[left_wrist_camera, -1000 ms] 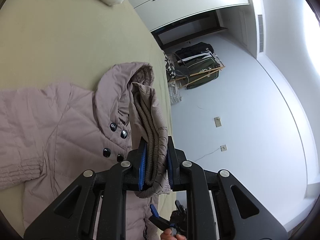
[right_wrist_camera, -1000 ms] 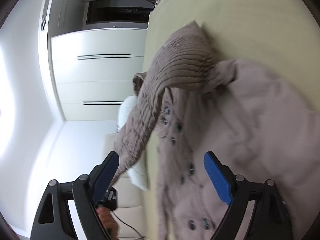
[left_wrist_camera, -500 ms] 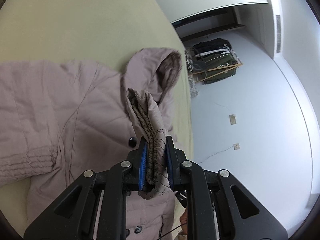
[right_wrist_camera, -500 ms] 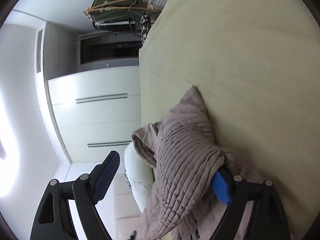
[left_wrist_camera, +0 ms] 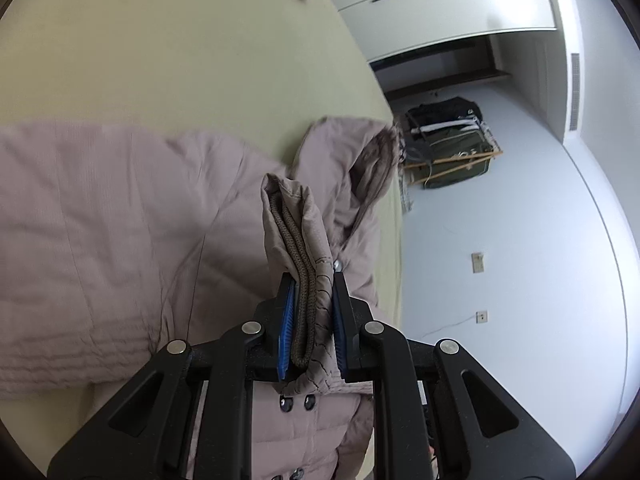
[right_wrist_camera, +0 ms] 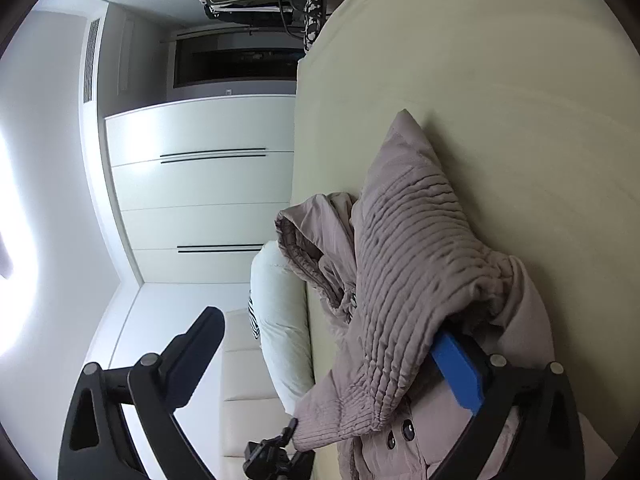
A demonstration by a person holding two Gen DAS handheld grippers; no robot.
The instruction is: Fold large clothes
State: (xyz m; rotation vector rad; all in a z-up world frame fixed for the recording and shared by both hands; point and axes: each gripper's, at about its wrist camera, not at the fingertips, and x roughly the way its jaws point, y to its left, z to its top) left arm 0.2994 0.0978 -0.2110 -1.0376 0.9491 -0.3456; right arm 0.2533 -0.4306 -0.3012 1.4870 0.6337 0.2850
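Observation:
A mauve quilted coat lies on the pale yellow bed, its hood towards the bed's edge. My left gripper is shut on the sleeve cuff, which stands folded between the blue pads just above the buttoned front. In the right wrist view the ribbed sleeve arches over the coat. My right gripper is wide and its jaws are opening. The sleeve drapes over its blue-padded finger, and the other finger stands free in the air. Nothing is pinched there.
A white pillow lies at the head of the bed beside the hood. White wardrobe doors and a dark recess stand beyond the bed. A wooden rack of dark clothes stands by the pale wall off the bed's edge.
My left gripper has sunk towards the coat front with the cuff still in it. My right gripper has shifted under the raised sleeve, which now rests on its padded finger, and its jaws stand wider.

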